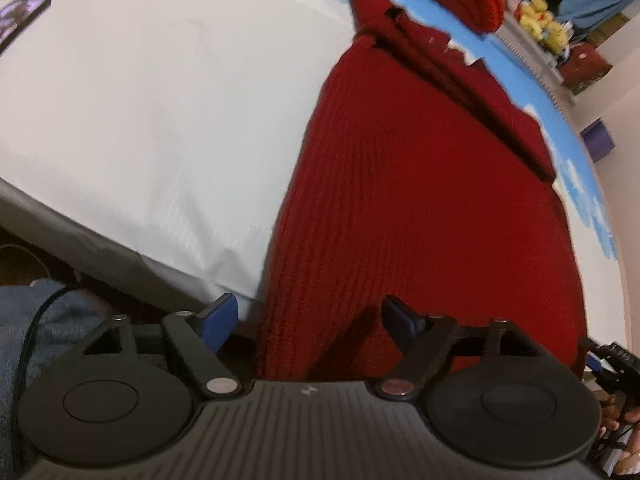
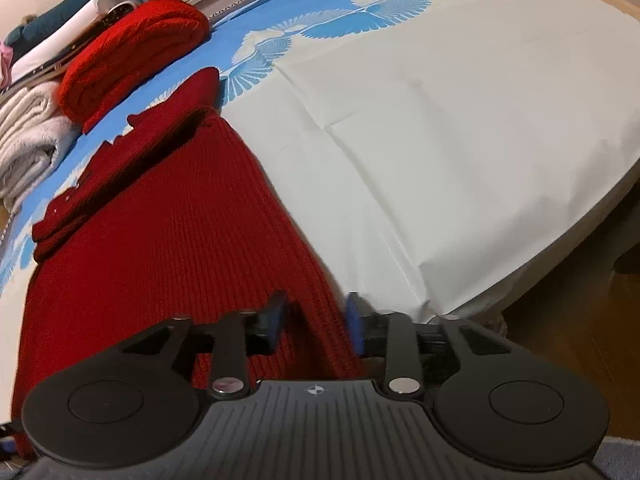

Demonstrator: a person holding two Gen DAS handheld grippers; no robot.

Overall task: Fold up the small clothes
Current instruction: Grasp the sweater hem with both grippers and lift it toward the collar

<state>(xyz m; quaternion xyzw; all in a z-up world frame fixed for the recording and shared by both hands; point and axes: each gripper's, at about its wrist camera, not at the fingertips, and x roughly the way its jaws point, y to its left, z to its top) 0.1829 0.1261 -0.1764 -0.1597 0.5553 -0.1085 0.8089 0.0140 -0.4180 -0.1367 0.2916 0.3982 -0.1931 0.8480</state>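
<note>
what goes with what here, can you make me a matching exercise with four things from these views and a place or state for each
Things:
1. dark red ribbed knit garment
2. bright red folded knit
3. left gripper
4. pale grey folded fleece

Descriptions:
A. open, at the near hem
B. spread flat on the white and blue sheet
C. folded bundle lying behind the flat garment
D. stacked at the far left edge of the right wrist view

Pairs: 1-B, 2-C, 3-A, 4-D

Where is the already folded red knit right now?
In the right wrist view, the folded red knit sits upper left on the blue border, beside the pale folded stack.
</note>
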